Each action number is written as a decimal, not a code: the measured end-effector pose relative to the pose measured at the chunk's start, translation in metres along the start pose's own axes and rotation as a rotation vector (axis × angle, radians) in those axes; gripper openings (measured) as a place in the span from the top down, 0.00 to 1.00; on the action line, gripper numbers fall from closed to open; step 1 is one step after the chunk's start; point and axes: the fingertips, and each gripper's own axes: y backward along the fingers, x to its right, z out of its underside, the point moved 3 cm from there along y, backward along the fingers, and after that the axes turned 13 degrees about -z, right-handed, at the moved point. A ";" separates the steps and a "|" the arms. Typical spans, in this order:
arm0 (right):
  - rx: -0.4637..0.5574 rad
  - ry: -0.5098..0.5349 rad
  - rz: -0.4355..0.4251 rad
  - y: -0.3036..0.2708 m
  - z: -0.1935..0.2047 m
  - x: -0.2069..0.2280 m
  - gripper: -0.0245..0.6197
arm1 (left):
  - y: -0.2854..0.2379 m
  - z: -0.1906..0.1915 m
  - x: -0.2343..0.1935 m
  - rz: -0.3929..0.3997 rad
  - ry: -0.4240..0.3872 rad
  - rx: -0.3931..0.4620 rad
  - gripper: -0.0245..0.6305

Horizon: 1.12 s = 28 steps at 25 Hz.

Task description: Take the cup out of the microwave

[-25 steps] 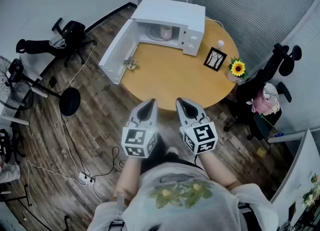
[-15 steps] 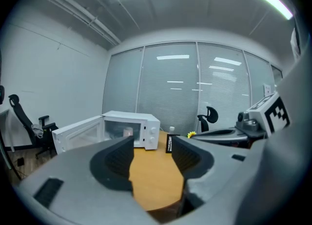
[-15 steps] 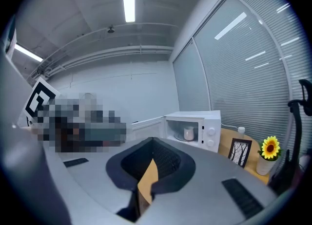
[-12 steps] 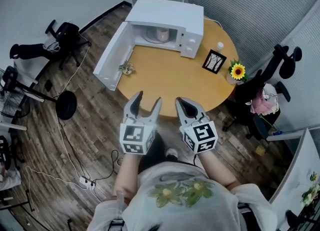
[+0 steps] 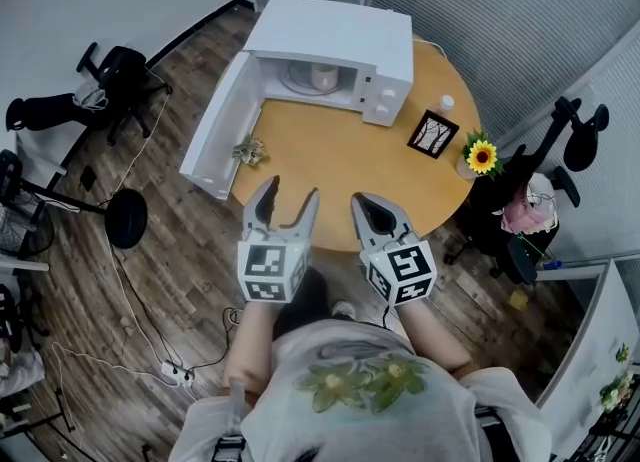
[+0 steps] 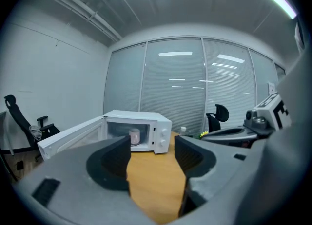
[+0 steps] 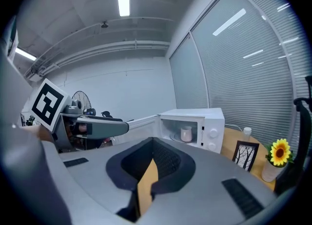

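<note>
Inside microwave (image 5: 330, 30), cup (image 5: 323, 76); plant (image 5: 250, 150) in head view only; left gripper (image 5: 290, 190) fingers opening, empty; right gripper (image 5: 366, 202) fingers together.

Steep overhead, two low views; shared microwave (image 5: 335, 35)

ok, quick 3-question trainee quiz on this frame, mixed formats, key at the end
1. True or false: the microwave door is closed.
2. Where is the cup? A on the floor; B inside the microwave; C on top of the microwave.
3. Fill in: on the table, the picture frame stands between the microwave and the ____.
Key: 1 false, the door stands open; 2 B; 3 sunflower.
</note>
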 end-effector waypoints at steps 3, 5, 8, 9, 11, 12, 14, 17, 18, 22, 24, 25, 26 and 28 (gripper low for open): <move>0.000 -0.005 0.010 -0.016 -0.005 0.009 0.94 | -0.016 -0.008 -0.011 0.000 -0.001 0.016 0.56; 0.002 -0.007 0.015 -0.026 -0.009 0.014 0.94 | -0.027 -0.011 -0.016 0.009 -0.008 0.015 0.56; 0.001 -0.010 0.028 -0.040 -0.014 0.023 0.94 | -0.047 -0.012 -0.021 0.032 -0.019 -0.009 0.56; 0.001 -0.013 0.036 -0.044 -0.015 0.027 0.94 | -0.053 -0.012 -0.022 0.040 -0.019 -0.018 0.56; -0.002 -0.022 0.055 -0.051 -0.017 0.033 0.94 | -0.066 -0.013 -0.025 0.055 -0.022 -0.033 0.56; -0.005 -0.027 0.065 -0.055 -0.018 0.035 0.94 | -0.073 -0.013 -0.027 0.062 -0.024 -0.040 0.56; -0.014 -0.033 0.083 -0.062 -0.019 0.040 0.94 | -0.085 -0.015 -0.032 0.077 -0.022 -0.049 0.56; -0.031 -0.032 0.110 -0.073 -0.021 0.046 0.94 | -0.100 -0.018 -0.038 0.109 -0.013 -0.048 0.56; -0.033 -0.033 0.123 -0.077 -0.022 0.048 0.94 | -0.106 -0.020 -0.039 0.124 -0.011 -0.046 0.56; -0.045 -0.044 0.174 -0.088 -0.022 0.060 0.94 | -0.129 -0.018 -0.041 0.174 -0.019 -0.058 0.56; -0.053 -0.046 0.196 -0.093 -0.021 0.066 0.94 | -0.142 -0.014 -0.041 0.188 -0.035 -0.056 0.56; -0.058 -0.046 0.207 -0.095 -0.021 0.068 0.94 | -0.148 -0.012 -0.042 0.190 -0.036 -0.058 0.56; -0.064 -0.046 0.217 -0.097 -0.020 0.070 0.94 | -0.155 -0.010 -0.043 0.188 -0.034 -0.064 0.56; -0.079 -0.052 0.235 -0.098 -0.018 0.073 0.94 | -0.167 -0.003 -0.043 0.180 -0.027 -0.088 0.56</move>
